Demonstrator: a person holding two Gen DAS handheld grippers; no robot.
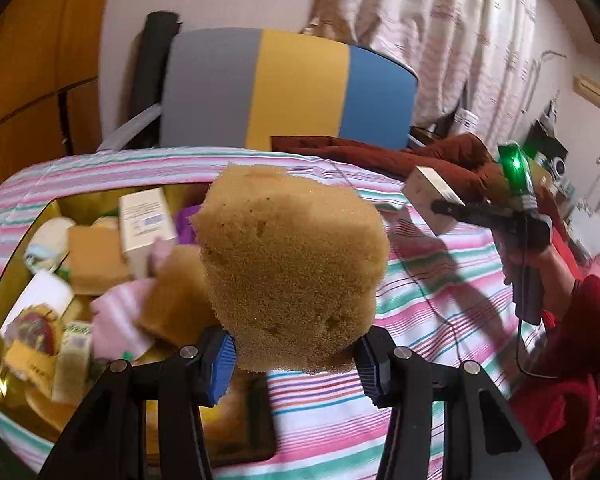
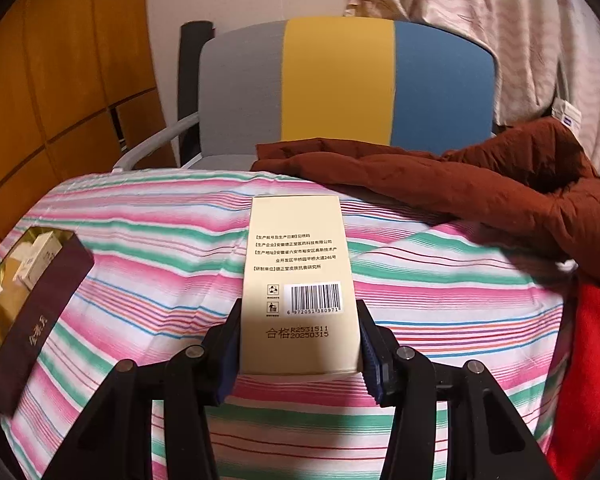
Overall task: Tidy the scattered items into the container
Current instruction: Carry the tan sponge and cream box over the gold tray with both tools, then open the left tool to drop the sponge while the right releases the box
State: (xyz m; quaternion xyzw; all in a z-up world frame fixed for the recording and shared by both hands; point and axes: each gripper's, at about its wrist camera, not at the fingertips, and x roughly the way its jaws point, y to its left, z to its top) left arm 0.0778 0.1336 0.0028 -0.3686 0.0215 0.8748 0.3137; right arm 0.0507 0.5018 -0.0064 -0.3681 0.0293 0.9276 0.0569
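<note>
My left gripper (image 1: 294, 360) is shut on a big tan sponge (image 1: 292, 268), held above the striped cloth at the right edge of the gold-lined container (image 1: 48, 216). The container holds several items: a cream carton (image 1: 144, 220), a brown sponge (image 1: 96, 260), a pink cloth (image 1: 120, 320). My right gripper (image 2: 298, 344) is shut on a cream box (image 2: 300, 284) with a barcode, lifted over the striped cloth. In the left wrist view that right gripper (image 1: 440, 208) shows at the right, still holding the cream box (image 1: 428, 196). The container's dark maroon wall (image 2: 40, 312) lies at the far left of the right wrist view.
A striped pink, green and white cloth (image 2: 420, 300) covers the surface. A rust-brown jacket (image 2: 440, 184) lies at the back right. Behind stands a chair with a grey, yellow and blue back (image 2: 340, 80). A person's red sleeve (image 1: 588, 320) is at the right.
</note>
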